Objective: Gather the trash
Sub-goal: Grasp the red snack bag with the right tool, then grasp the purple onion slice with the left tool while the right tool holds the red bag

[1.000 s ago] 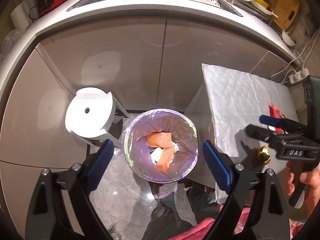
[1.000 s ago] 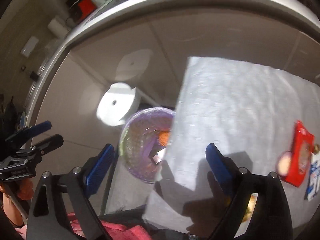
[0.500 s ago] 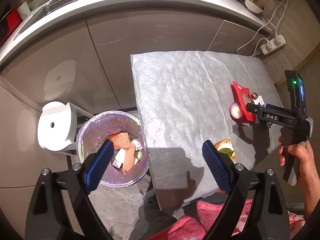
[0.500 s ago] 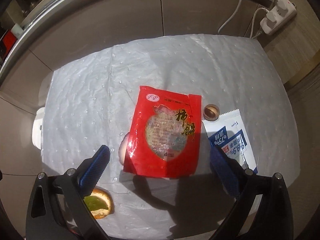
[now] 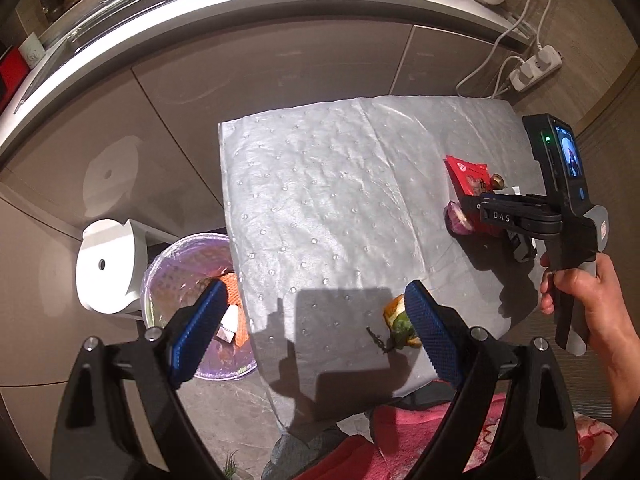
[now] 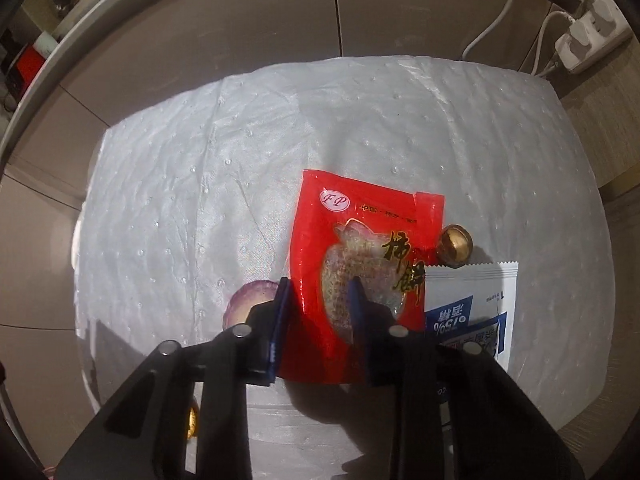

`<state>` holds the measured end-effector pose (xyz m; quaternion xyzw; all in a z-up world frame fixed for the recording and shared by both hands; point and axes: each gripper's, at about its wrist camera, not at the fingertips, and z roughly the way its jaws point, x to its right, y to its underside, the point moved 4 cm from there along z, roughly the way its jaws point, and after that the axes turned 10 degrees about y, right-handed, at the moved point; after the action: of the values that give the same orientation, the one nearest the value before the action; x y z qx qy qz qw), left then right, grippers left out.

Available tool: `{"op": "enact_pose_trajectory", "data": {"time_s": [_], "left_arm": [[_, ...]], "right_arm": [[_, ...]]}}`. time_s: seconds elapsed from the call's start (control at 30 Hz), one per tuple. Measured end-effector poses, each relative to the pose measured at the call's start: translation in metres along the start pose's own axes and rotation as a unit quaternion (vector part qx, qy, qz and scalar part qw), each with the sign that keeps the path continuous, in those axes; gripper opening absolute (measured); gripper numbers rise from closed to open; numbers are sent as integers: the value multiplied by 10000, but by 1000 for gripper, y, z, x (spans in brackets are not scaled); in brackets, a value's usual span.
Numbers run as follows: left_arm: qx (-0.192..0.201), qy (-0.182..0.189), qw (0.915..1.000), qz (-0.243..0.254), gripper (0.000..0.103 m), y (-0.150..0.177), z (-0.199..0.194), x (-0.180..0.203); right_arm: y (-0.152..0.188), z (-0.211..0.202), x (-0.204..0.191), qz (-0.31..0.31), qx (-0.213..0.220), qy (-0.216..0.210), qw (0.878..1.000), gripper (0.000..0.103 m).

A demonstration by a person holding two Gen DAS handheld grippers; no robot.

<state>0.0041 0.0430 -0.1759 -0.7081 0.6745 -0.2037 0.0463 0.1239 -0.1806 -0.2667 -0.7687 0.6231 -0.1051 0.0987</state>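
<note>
A red snack packet (image 6: pixel 360 220) lies on the grey padded mat (image 6: pixel 200 180). My right gripper (image 6: pixel 318 284) points down at it, its jaws closing on the packet's left part; the film bunches between the pads. In the left wrist view this gripper (image 5: pixel 460 208) sits at the packet (image 5: pixel 468 174), held by a hand. A purple onion slice (image 6: pixel 244 304) lies left of the packet. A brown nut (image 6: pixel 456 246) and a white and blue sachet (image 6: pixel 476 296) lie to its right. My left gripper (image 5: pixel 312 292) hangs open over the mat's near edge, a citrus peel (image 5: pixel 396 316) beside its right finger.
A bin with a purple liner (image 5: pixel 168 256) stands on the floor left of the mat, holding orange netting and scraps. Beside it is a white stool (image 5: pixel 104 264). Cabinet fronts rise behind. A power strip (image 5: pixel 536 68) with cables lies at the back right.
The left gripper swung right from above the bin to the mat's near edge. The right gripper dropped onto the red packet and went from wide open to nearly shut on it.
</note>
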Motion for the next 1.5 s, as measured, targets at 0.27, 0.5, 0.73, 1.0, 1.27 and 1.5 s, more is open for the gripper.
{"op": "enact_pose_trajectory", "data": {"time_s": [0.27, 0.5, 0.73, 1.0, 1.27, 1.5], "left_arm": [[-125, 488, 9976, 472, 86, -22, 35, 50], [-627, 543, 9927, 873, 86, -38, 104, 96], [-1017, 373, 9885, 1056, 86, -39, 152, 118], [-1359, 459, 9845, 1013, 59, -33, 180, 125], [-1177, 658, 9853, 1048, 34, -41, 176, 122], [-852, 855, 9872, 1040, 33, -46, 145, 117]], "right_arm": [[-4, -37, 41, 891, 179, -1387, 9862, 17], [-2, -78, 72, 1130, 529, -1722, 9771, 13], [2, -102, 109, 1319, 727, -1818, 9717, 13], [13, -107, 131, 1466, 805, -1887, 9677, 13], [19, -104, 130, 1466, 757, -1893, 9680, 13], [20, -109, 117, 1315, 745, -1877, 9705, 13]]}}
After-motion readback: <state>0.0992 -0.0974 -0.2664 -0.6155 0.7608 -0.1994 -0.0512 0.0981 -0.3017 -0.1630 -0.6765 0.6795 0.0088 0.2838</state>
